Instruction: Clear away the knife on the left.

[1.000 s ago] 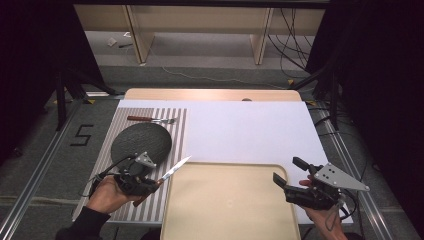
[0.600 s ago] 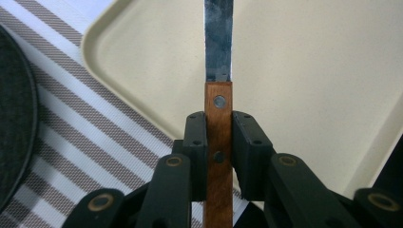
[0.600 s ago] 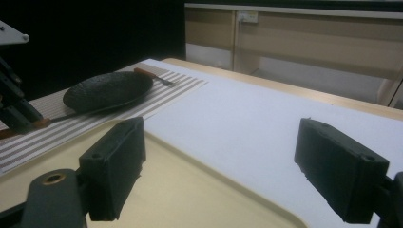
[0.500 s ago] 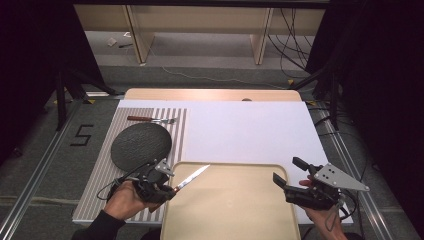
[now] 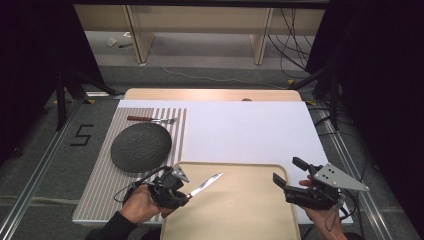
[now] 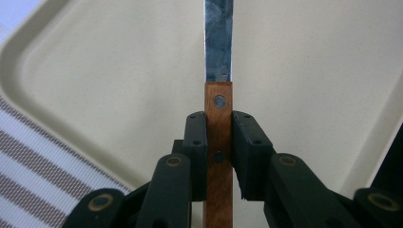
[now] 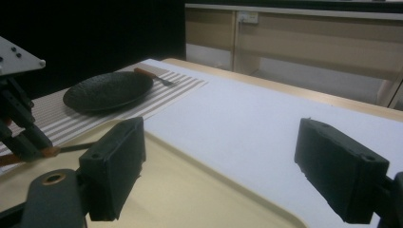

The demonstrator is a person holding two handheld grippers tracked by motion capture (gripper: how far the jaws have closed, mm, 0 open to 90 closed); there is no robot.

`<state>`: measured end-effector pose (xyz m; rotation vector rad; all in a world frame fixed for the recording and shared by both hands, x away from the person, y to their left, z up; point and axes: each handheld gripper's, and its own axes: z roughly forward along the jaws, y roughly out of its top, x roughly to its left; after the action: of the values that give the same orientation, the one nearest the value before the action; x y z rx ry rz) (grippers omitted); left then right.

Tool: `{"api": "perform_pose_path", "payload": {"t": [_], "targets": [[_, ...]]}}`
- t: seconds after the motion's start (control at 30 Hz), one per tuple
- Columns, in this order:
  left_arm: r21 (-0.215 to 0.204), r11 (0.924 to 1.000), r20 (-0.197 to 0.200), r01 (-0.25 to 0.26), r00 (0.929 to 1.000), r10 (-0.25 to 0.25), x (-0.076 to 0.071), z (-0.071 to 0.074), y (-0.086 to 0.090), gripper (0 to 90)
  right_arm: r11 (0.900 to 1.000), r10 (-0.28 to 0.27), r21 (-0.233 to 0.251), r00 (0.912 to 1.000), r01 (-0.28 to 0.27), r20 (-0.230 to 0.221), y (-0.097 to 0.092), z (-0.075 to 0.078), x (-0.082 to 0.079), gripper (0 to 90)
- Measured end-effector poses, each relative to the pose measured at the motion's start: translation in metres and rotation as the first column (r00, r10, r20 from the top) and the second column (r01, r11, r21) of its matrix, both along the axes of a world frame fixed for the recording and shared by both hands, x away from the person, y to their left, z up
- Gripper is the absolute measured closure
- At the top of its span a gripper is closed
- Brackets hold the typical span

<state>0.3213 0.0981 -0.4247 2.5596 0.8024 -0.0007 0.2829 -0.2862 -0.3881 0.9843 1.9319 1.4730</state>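
Left tool (image 5: 186,196) clamped on a knife (image 5: 204,185): in the left gripper view both black jaws press flat against the sides of the brown wooden handle (image 6: 218,142), with the steel blade (image 6: 218,42) running straight out ahead of them. From the high view, the blade points up and to the right, over the near-left part of a beige tray (image 5: 240,210); whether the tip touches the tray surface cannot be told. The left hand (image 5: 140,204) wraps the tool body just off the tray's left edge, above a striped placemat (image 5: 100,185).

Right tool (image 5: 290,174) released, jaws spread wide with nothing between them. It sits at the tray's right rim, held in the right hand (image 5: 320,212), its grey three-cornered plate (image 5: 340,178) on top. In the right gripper view its two jaws frame the white sheet (image 7: 266,123) covering the tabletop, with the left tool (image 7: 38,151) and knife handle at far left.

On the placemat: a dark round plate (image 5: 141,147), beyond the left tool, and a fork (image 5: 151,119) with a brown handle lying past the plate, apart from it. The white sheet (image 5: 245,130) lies to the right of the placemat, and the tray overlaps its near edge.
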Motion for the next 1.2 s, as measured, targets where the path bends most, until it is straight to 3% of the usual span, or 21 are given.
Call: {"api": "perform_pose_path", "payload": {"t": [0.87, 1.2], "targets": [[0.051, 0.9976, -0.083, 0.046, 0.9957, -0.042, -0.005, -0.026, -0.036, 76.4, 1.0000, 0.003, -0.002, 1.0000, -0.003, -0.001, 0.000, 0.000, 0.000, 18.4], [0.084, 0.9951, -0.085, 0.052, 0.9954, -0.045, -0.006, -0.032, -0.041, 75.5, 1.0000, 0.004, -0.004, 1.0000, -0.004, -0.002, 0.000, 0.000, 0.000, 18.4]]}}
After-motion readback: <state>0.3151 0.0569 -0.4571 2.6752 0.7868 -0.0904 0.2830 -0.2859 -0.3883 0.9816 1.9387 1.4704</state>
